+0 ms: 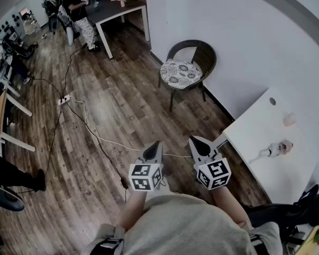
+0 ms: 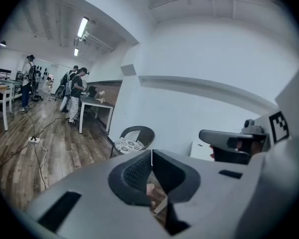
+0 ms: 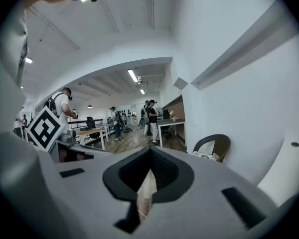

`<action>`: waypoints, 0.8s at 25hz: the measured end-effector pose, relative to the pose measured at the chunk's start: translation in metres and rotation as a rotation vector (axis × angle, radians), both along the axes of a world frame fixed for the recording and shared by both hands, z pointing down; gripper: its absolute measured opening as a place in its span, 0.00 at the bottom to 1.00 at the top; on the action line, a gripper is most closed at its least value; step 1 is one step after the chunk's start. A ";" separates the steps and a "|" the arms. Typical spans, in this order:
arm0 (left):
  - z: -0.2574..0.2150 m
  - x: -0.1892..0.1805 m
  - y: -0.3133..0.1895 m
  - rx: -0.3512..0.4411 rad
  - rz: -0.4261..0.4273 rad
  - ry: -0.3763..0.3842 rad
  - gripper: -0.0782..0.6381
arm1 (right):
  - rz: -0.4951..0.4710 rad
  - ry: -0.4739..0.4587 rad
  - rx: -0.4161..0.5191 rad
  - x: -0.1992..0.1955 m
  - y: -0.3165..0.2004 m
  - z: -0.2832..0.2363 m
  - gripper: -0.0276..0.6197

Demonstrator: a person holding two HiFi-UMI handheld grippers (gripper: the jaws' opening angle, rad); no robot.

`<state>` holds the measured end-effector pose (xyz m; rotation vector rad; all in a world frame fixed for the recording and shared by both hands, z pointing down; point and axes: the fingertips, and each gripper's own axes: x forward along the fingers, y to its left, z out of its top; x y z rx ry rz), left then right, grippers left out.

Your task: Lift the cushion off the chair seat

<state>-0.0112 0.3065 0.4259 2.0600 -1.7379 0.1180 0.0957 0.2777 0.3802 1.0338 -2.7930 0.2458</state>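
Closest in, right under the head camera, is the person's grey top (image 1: 175,227), with both forearms held out ahead. Out in front, the left gripper (image 1: 153,145) has its jaws pressed fully together and nothing between them. The right gripper (image 1: 198,142) is also closed at the tips and holds nothing; only floor shows through the slit lower down. Both are well short of the chair (image 1: 201,54) and point roughly toward it.

The cushion (image 1: 181,73) lies flat on the chair seat and covers nearly all of it. It is a pale, squarish pad with rounded corners, printed with dark round medallions. The chair is a dark woven tub type with a curved back and thin legs. It stands on the wood floor (image 1: 122,105), just in front of the white wall (image 1: 244,47).

The cushion's rear edge runs in under the curve of the backrest and cannot be followed. In the left gripper view the gripper's own body hides the lower part of the chair. In the right gripper view only a sliver of the cushion peeps above that gripper's body. To the right of the chair a white table (image 1: 266,158) carries a few things too small to name. Left of the chair a cable (image 1: 90,132) trails across the boards. Beyond the chair, people (image 1: 80,9) stand by a desk (image 1: 117,9), too far off to tell what they are doing.
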 end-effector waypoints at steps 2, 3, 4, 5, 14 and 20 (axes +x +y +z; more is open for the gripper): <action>-0.013 0.015 0.011 0.026 0.022 -0.028 0.12 | 0.014 -0.022 0.018 0.014 0.012 -0.008 0.04; -0.018 0.022 0.016 0.035 0.030 -0.040 0.12 | 0.021 -0.030 0.026 0.021 0.018 -0.011 0.05; -0.021 0.027 0.019 0.042 0.033 -0.049 0.12 | 0.027 -0.035 0.032 0.027 0.022 -0.014 0.05; -0.025 0.032 0.022 0.045 0.033 -0.056 0.12 | 0.031 -0.037 0.035 0.032 0.025 -0.017 0.05; -0.032 0.039 0.055 0.063 0.010 -0.053 0.12 | 0.029 -0.014 0.026 0.046 0.062 -0.013 0.04; -0.026 0.044 0.063 0.062 -0.004 -0.047 0.12 | 0.006 -0.020 0.029 0.049 0.069 -0.011 0.05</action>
